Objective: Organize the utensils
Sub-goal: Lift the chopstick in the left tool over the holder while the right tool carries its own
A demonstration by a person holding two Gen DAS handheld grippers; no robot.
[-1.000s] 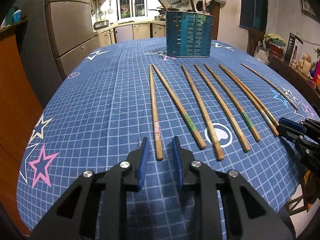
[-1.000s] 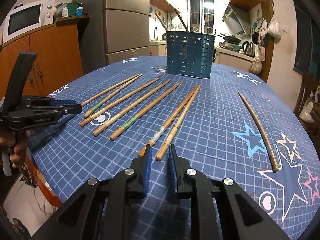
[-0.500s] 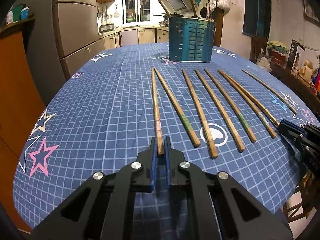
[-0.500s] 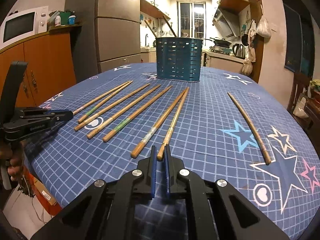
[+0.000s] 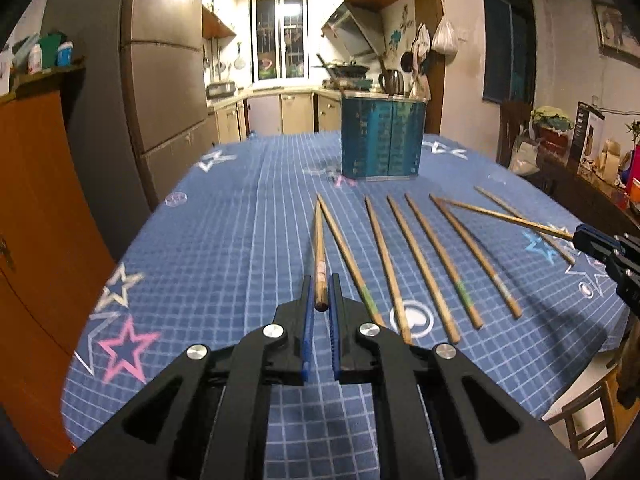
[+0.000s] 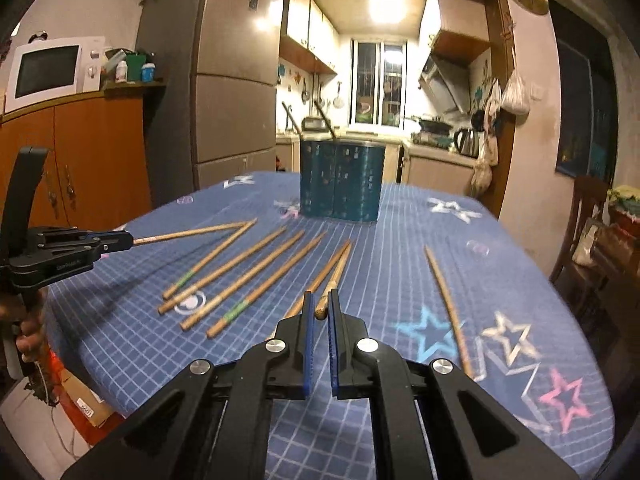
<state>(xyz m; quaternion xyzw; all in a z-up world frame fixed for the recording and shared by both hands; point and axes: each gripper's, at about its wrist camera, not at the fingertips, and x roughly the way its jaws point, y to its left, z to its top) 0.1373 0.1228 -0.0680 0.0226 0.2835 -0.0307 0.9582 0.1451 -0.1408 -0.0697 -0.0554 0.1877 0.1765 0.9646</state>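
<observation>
**Both grippers hold a chopstick by its butt end – carry to holder w/o dropping**

Left gripper (image 5: 320, 298) is clamped on the thick end of a long brown wooden chopstick (image 5: 319, 248), which runs straight ahead along the fingers, tip toward the tall teal slotted metal utensil holder (image 5: 382, 138) at the far side of the blue grid-pattern star tablecloth (image 5: 224, 248). Right gripper (image 6: 318, 312) is likewise closed on a second wooden chopstick (image 6: 336, 268), also held at its thick end; in the left view that stick angles across above the others. Five or so loose wooden chopsticks (image 5: 424, 256) lie fanned on the cloth btwn the grippers and the holder, plus one curved chopstick (image 6: 448, 304) apart on the right.

Doing it well, imo:
- Grip is at the very end, so the long lever can swing or slip; keep squeeze firm, move slowly.
- Lift clear of the loose sticks before going fwd.
- Keep the 2 held sticks from crossing/knocking each other.
- Over the holder, tilt tip-down, aim inside the rim, release only once the tip is well in.
</observation>
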